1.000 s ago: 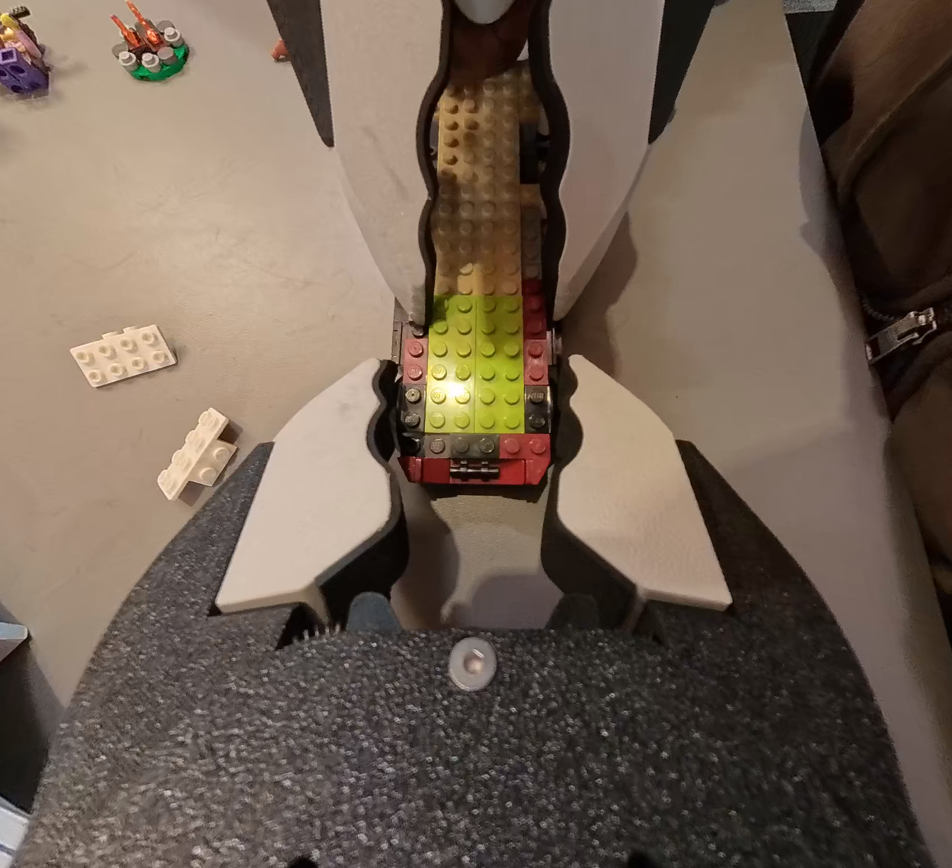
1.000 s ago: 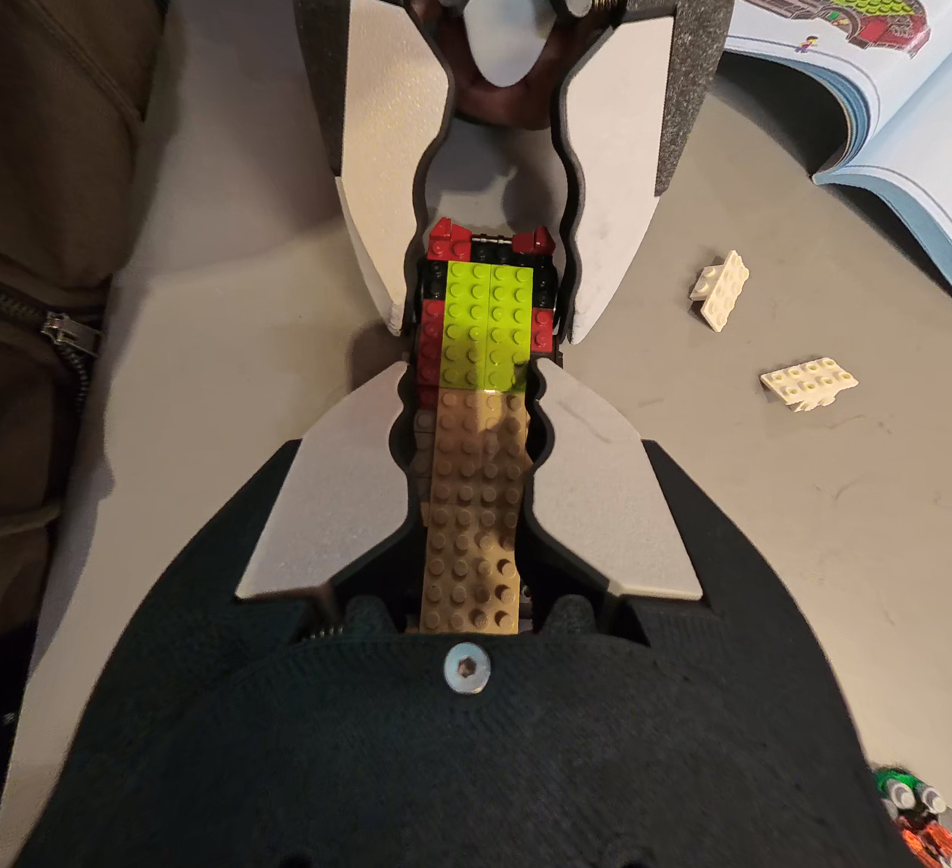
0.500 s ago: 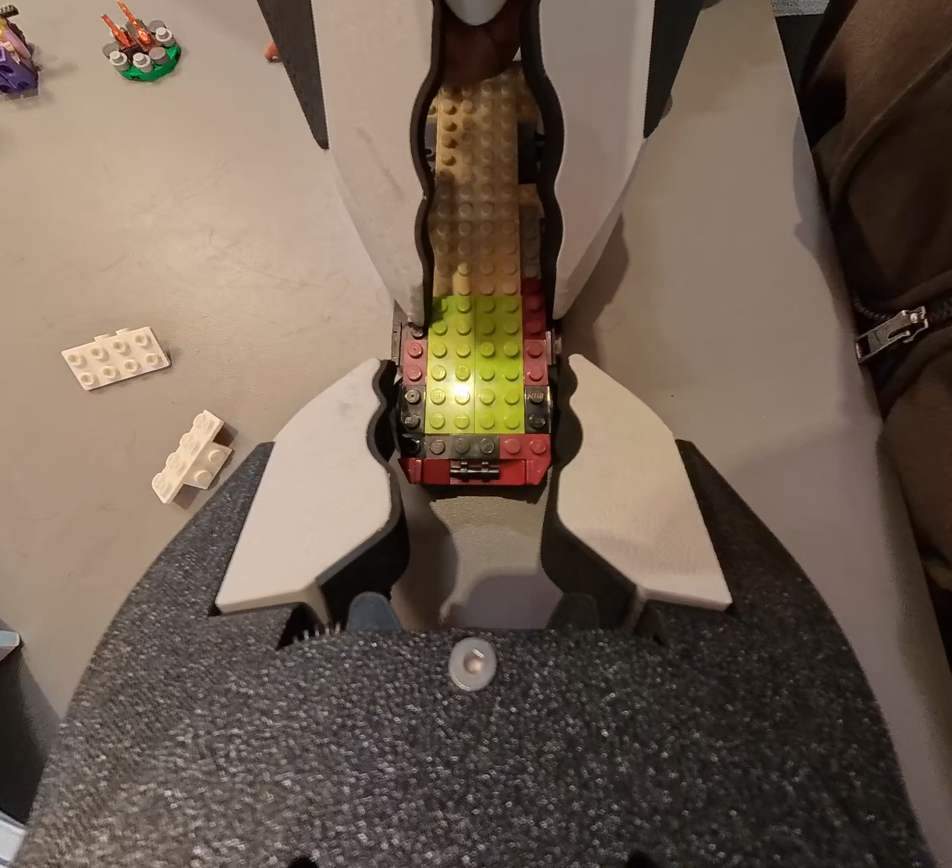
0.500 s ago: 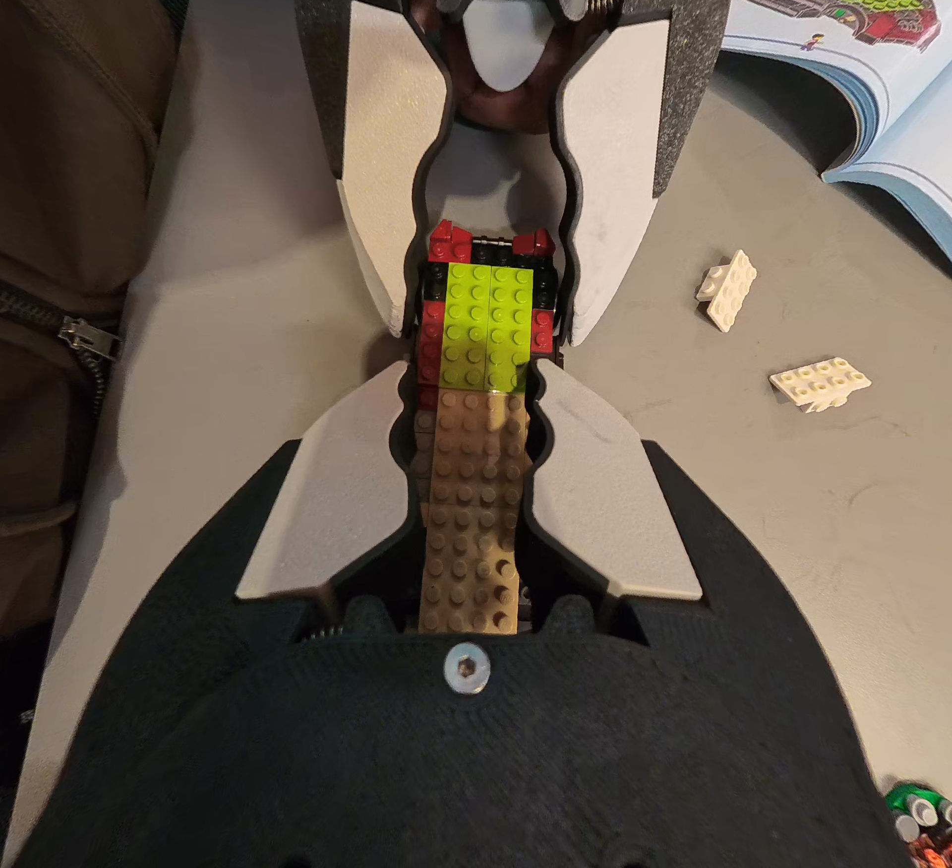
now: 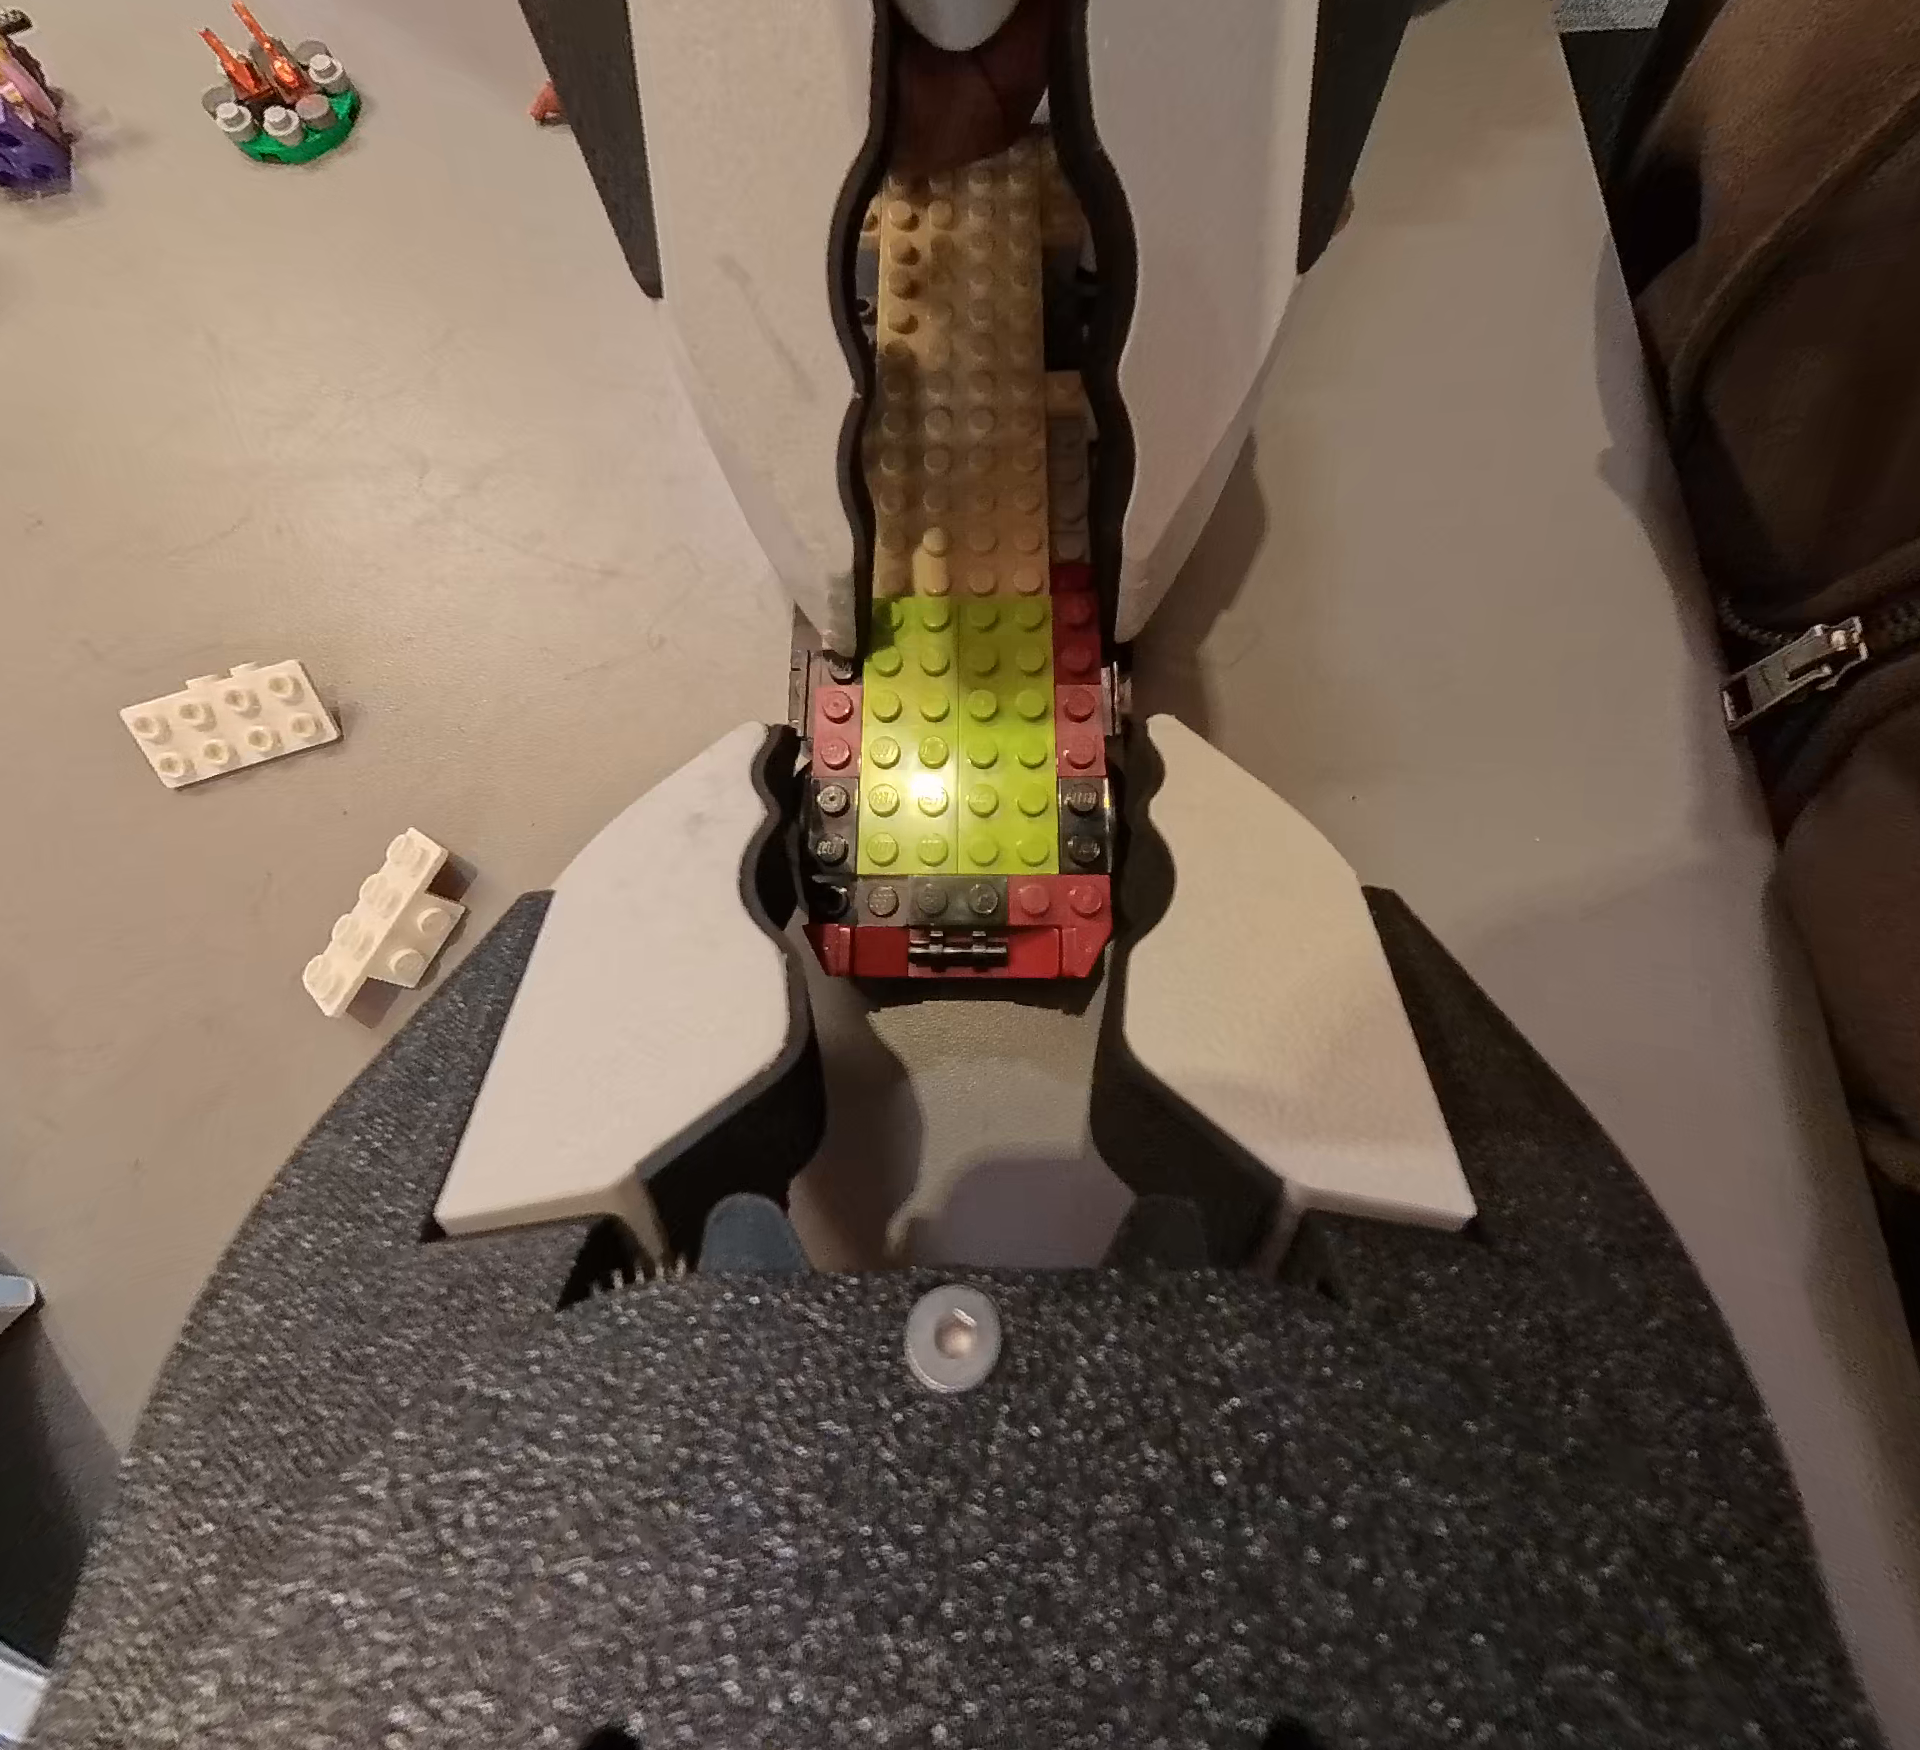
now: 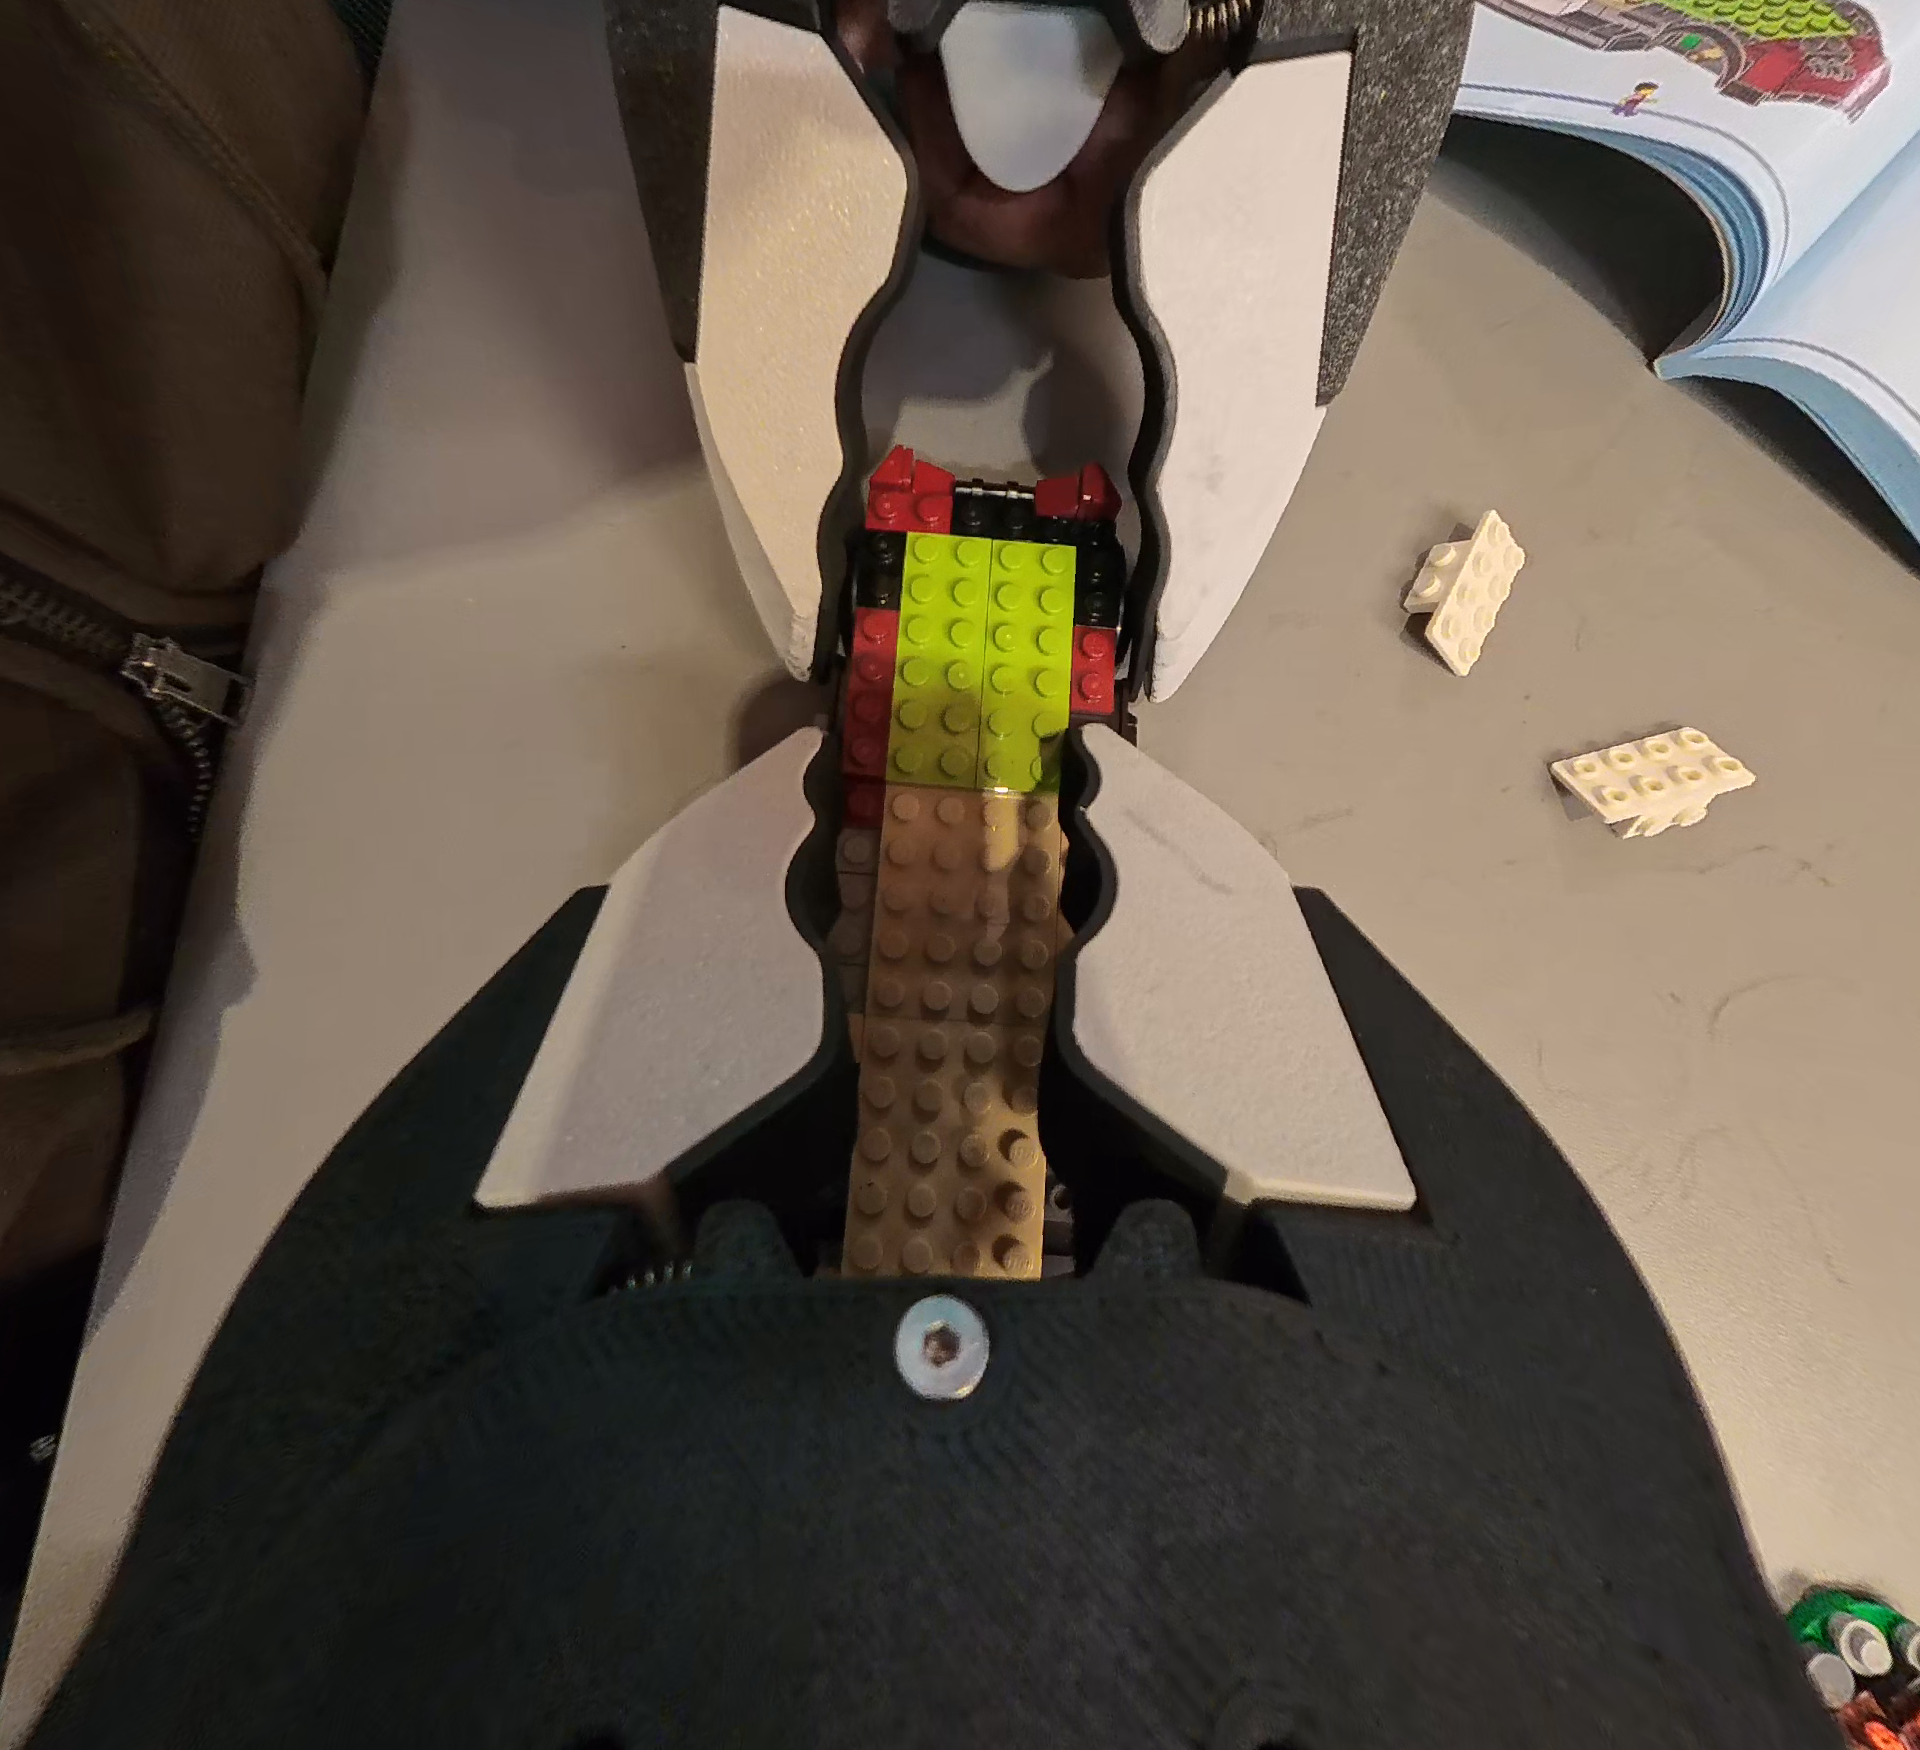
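Here your two grippers meet nose to nose over the grey table [image 5: 312, 453]. Left gripper [image 5: 961, 755] clamps the brick model's [image 5: 961, 765] green-and-red end; right gripper [image 6: 951, 755] clamps its tan end (far end hidden inside the jaws). Pad contact looks firm, probably. Two white plates [image 5: 229, 724] lie near.

Your left gripper [image 5: 956, 765]: grey speckled body, pale grey fingers [image 5: 665, 973], silver screw | your right gripper [image 6: 966, 744]: black body, pale fingers [image 6: 1195, 973], wavy black pads
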The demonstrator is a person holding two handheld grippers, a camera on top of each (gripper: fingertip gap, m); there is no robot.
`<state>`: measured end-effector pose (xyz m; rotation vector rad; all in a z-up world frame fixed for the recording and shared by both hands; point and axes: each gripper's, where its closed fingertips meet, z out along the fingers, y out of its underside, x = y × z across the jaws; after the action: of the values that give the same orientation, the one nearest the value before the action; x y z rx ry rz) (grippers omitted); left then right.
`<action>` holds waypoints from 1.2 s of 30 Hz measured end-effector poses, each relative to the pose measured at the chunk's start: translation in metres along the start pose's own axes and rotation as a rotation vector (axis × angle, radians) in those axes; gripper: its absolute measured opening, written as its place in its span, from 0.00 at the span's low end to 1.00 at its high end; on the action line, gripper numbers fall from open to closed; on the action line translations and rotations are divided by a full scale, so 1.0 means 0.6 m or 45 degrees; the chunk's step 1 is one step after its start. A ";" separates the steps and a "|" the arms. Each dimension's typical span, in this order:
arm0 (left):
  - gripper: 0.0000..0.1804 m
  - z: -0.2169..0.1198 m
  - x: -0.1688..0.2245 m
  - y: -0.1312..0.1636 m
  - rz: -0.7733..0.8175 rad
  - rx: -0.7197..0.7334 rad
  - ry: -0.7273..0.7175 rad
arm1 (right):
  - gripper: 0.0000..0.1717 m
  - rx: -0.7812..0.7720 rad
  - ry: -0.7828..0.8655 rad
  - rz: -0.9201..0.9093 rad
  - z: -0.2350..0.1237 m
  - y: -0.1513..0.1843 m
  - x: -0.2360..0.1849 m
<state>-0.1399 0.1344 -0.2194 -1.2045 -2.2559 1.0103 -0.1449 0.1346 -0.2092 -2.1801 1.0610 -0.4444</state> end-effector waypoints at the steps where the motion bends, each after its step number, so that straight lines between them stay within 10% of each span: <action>1: 0.34 0.000 0.000 0.000 0.000 0.000 0.000 | 0.23 0.001 0.000 -0.001 0.000 0.000 0.000; 19: 0.34 0.000 0.000 0.000 -0.004 0.001 0.006 | 0.23 0.022 -0.010 0.000 -0.002 -0.002 -0.001; 21: 0.34 -0.001 0.004 0.001 0.014 0.000 0.023 | 0.00 0.122 -0.016 0.022 -0.013 -0.018 0.002; 36: 0.34 -0.001 0.002 0.000 -0.009 0.002 0.027 | 0.12 0.116 0.039 0.009 -0.014 -0.016 0.013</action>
<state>-0.1401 0.1361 -0.2190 -1.2005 -2.2411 0.9920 -0.1395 0.1291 -0.1963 -2.0952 1.0441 -0.5145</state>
